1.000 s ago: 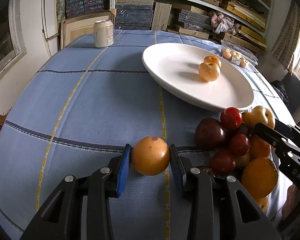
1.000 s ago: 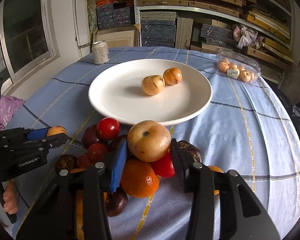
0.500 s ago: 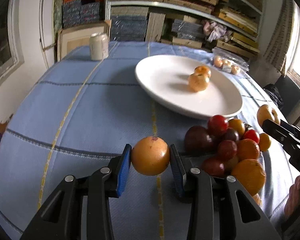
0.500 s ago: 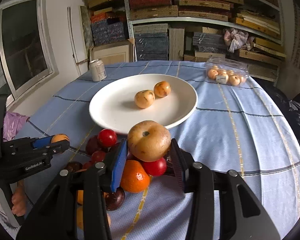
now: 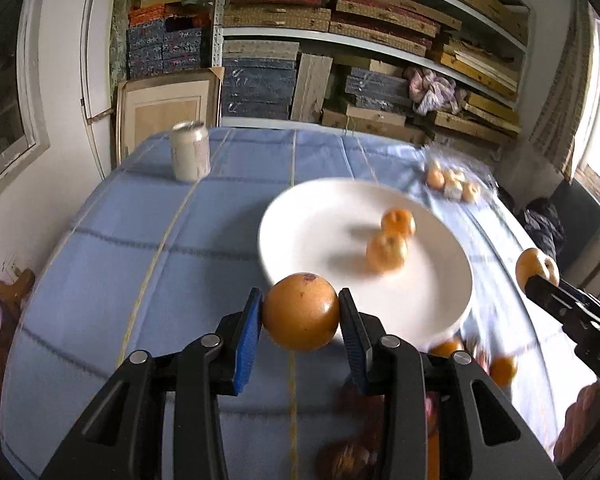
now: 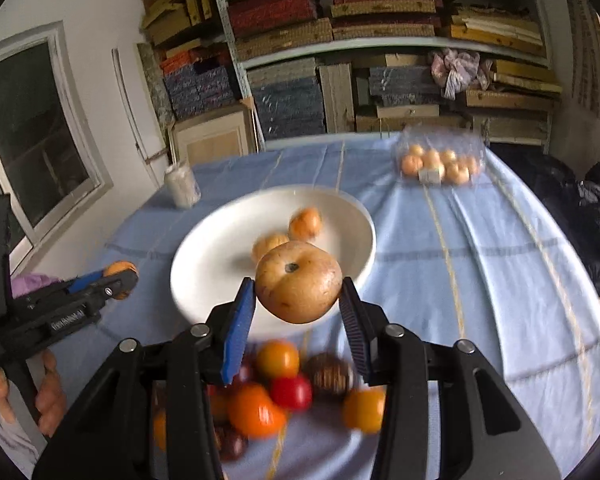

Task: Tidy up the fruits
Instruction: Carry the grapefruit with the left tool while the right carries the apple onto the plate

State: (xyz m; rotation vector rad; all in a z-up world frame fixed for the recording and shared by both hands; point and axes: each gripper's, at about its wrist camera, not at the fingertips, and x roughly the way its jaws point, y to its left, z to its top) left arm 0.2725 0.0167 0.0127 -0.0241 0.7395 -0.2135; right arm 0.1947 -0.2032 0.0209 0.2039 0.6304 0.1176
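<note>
The left claw [image 5: 300, 316] grips an orange [image 5: 301, 311] between its blue pads, held above the counter [image 5: 140, 260] at the near rim of the white plate [image 5: 320, 232]. The right claw [image 6: 298, 304] clamps a tan, speckled apple [image 6: 298, 282] in the air over the plate's near edge. Two small yellow-orange fruits [image 5: 386, 252] lie on the plate, touching each other. Below the right claw, a pile of fruit [image 6: 284, 392] in red, orange and dark tones sits on the blue cloth just beside the plate. A can [image 5: 190, 156] stands at the far left of the counter, and a clear box of small fruit [image 6: 438, 164] sits at the far right.
</note>
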